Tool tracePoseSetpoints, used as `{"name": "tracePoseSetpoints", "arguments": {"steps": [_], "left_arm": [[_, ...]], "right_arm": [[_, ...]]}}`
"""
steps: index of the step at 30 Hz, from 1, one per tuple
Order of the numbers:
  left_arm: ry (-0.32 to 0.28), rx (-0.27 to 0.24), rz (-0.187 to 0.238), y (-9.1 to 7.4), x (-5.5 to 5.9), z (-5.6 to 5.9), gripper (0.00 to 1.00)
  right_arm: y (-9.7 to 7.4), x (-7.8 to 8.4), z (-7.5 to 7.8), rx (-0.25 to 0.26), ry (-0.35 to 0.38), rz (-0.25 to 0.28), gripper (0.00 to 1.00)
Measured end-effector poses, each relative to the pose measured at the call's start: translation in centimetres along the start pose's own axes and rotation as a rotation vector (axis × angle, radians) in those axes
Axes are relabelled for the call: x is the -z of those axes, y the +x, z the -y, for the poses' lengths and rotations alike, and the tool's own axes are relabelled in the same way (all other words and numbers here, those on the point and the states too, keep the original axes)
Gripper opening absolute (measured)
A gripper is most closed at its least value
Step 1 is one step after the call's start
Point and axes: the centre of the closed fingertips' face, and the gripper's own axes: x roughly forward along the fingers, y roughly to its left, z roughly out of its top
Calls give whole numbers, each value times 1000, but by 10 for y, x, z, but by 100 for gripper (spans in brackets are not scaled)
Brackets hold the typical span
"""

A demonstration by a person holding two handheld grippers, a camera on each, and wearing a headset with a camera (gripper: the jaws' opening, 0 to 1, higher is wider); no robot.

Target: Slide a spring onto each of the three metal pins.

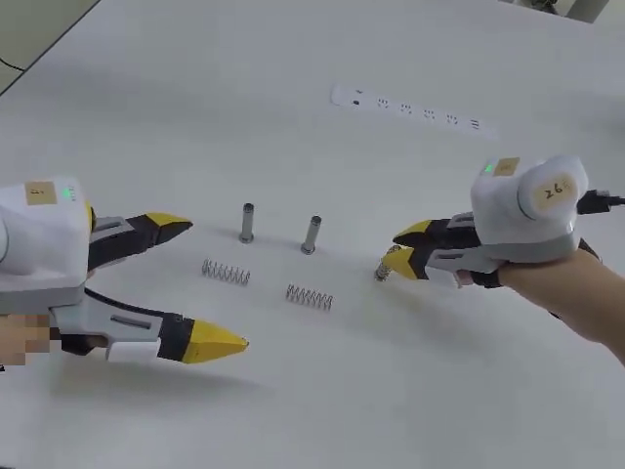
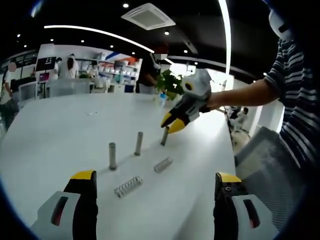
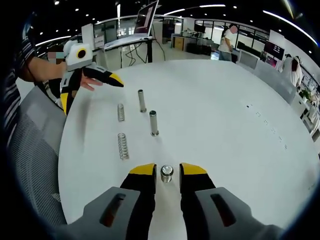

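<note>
White counter (image 1: pixel 322 59) carries the parts in a loose row, with a power strip (image 1: pixel 405 107) toward the upper right of the head view. At centre the left pin (image 1: pixel 247 223) and the middle pin (image 1: pixel 311 234) stand upright and bare. The left spring (image 1: pixel 226 273) and the right spring (image 1: pixel 309 297) lie flat just below them, each handy to its likely pin. Right of centre, the third pin (image 3: pixel 166 173) stands between the tips of the right gripper (image 1: pixel 395 251). Its jaws sit close on either side, probably to steady the pin, but I cannot tell whether they pinch it. The left gripper (image 1: pixel 213 284), at lower left, is spread wide and grasps nothing, seemingly ready for a spring.
</note>
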Motion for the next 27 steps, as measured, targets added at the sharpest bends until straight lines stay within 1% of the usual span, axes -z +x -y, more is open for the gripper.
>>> {"name": "tracePoseSetpoints", "arguments": {"steps": [10, 16, 22, 27], "left_arm": [[0, -6, 7, -1, -3, -1, 95], [2, -5, 7, -1, -4, 0, 95], [0, -7, 11, -2, -6, -1, 95], [2, -7, 9, -3, -5, -1, 96]], "right_arm": [[-4, -4, -1, 3, 30, 21, 20], [-8, -6, -2, 7, 62, 42, 23], [-15, -14, -7, 8, 85, 81, 23], [-19, -20, -11, 10, 83, 103, 23]]}}
